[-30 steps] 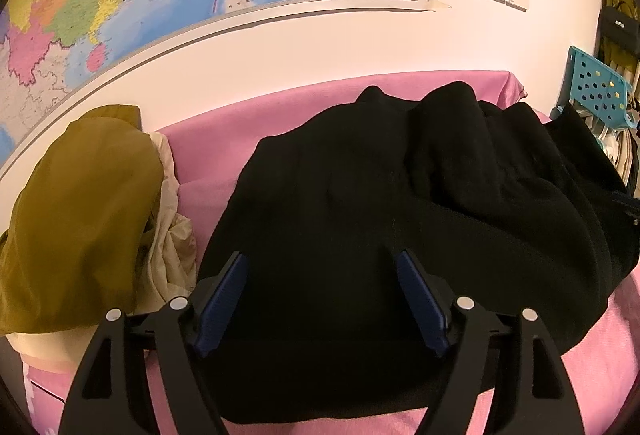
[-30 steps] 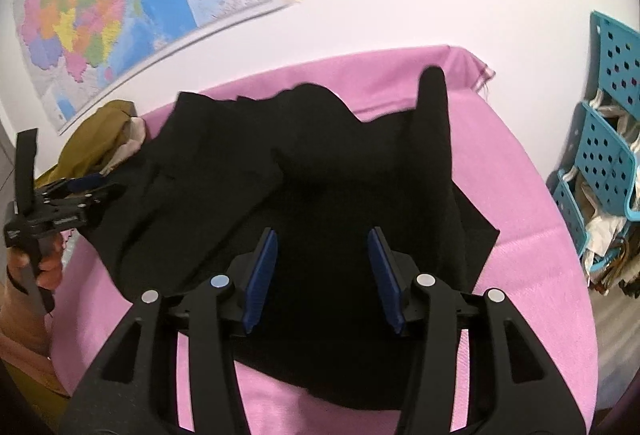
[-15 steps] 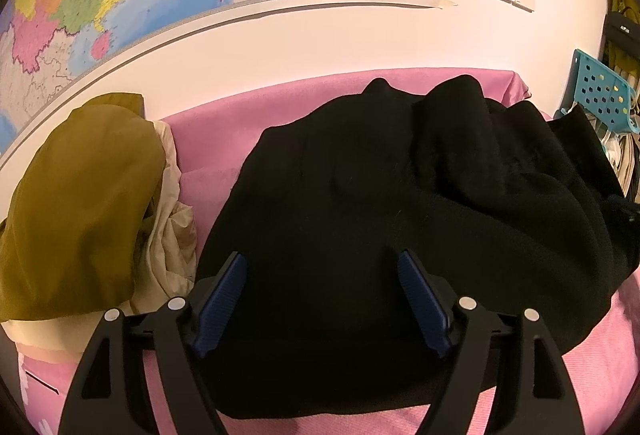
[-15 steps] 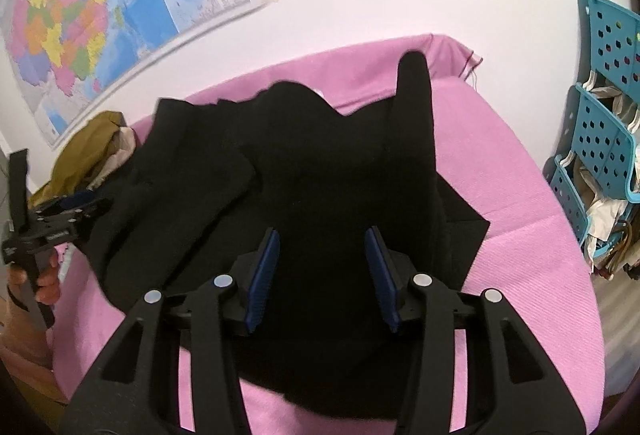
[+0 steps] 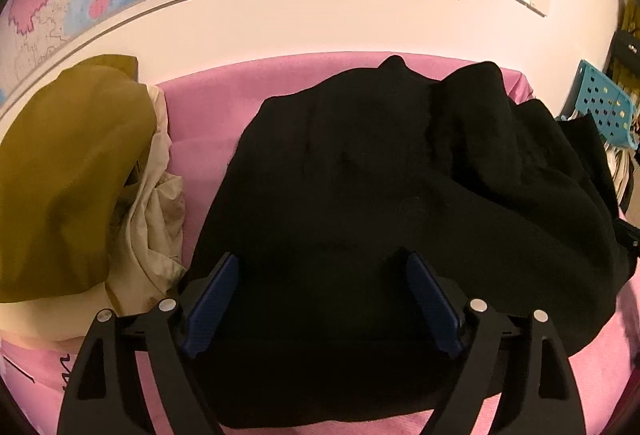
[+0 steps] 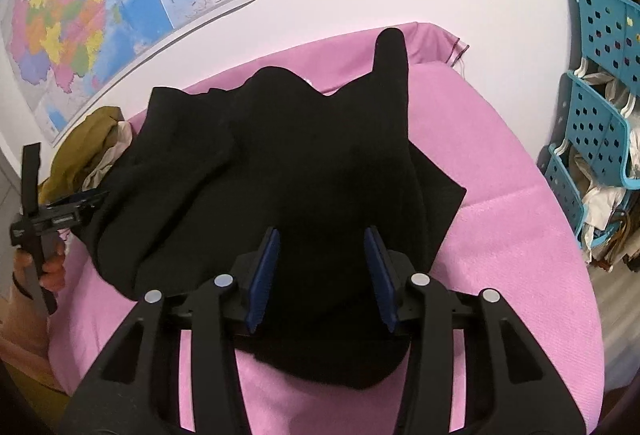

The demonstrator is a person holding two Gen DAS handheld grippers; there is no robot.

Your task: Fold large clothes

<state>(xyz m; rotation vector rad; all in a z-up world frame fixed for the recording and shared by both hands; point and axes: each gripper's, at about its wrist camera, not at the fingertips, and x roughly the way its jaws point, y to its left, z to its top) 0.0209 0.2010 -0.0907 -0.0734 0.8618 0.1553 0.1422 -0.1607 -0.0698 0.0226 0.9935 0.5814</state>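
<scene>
We're early in the fold: the black garment (image 6: pixel 288 171) lies bunched and rumpled on the pink-covered table (image 6: pixel 500 203), nothing squared yet. Next we likely need an edge or corner in each gripper to spread it flat. An olive-and-cream clothes pile (image 5: pixel 72 175) sits just beside it, on the left. Left gripper (image 5: pixel 320 299) tilts down over the near cloth, jaws wide and just been opening, nothing pinched between the pads. Right gripper (image 6: pixel 322 267) tilts down too, jaws half apart, hovering over cloth, not clamping it.
</scene>
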